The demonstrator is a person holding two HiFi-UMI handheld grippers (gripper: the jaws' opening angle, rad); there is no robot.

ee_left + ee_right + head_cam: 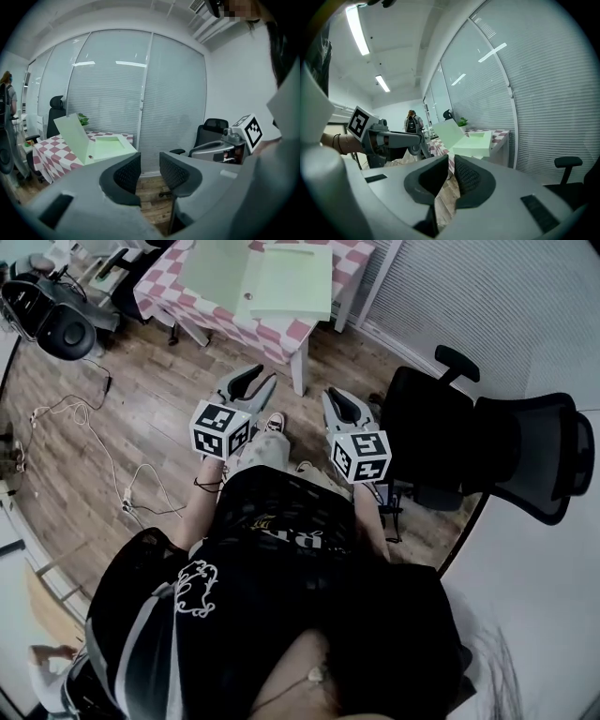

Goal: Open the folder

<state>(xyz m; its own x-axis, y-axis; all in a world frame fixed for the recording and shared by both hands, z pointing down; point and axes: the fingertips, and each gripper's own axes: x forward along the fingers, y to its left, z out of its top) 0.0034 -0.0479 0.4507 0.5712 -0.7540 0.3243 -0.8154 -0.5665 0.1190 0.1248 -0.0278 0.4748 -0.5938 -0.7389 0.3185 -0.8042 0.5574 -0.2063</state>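
A pale green folder (289, 282) lies open on the pink-and-white checked table (281, 334) at the top of the head view, its cover (211, 268) folded out to the left. In the left gripper view the folder (105, 146) shows with its cover (74, 136) standing up. It also appears in the right gripper view (472, 143). Both grippers hang over the wooden floor, well short of the table. My left gripper (255, 379) (150, 171) is open and empty. The jaws of my right gripper (337, 401) (451, 171) are almost together with nothing between them.
A black office chair (487, 451) stands close on the right. Cables and a power strip (127, 502) lie on the floor at left, and another black chair (61, 324) is at the far left. Blinds cover the glass wall behind the table. A person (412, 124) stands far off.
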